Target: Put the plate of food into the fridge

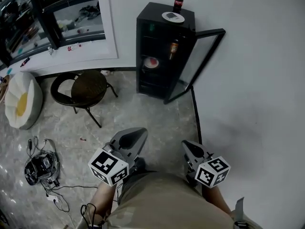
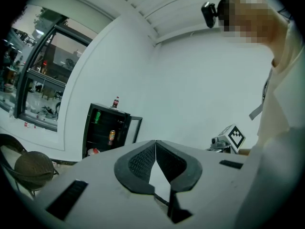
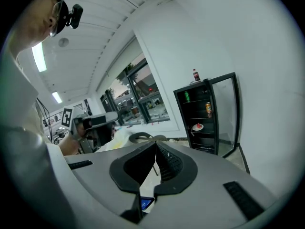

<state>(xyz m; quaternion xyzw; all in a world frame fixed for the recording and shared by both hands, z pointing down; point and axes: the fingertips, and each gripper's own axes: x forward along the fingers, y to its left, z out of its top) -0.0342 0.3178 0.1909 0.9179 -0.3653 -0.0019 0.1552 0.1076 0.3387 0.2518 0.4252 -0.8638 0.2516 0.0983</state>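
Note:
A small black fridge stands against the far wall with its glass door swung open to the right. On a middle shelf sits the plate of food, also seen in the right gripper view as the plate and in the left gripper view as the plate. A can stands on the shelf above. My left gripper and right gripper are low in the head view, well back from the fridge. Both are shut with nothing between the jaws.
A cola bottle and a small dish stand on the fridge top. A round dark chair is left of the fridge, a white cushion further left. Cables and a headset lie on the floor at lower left.

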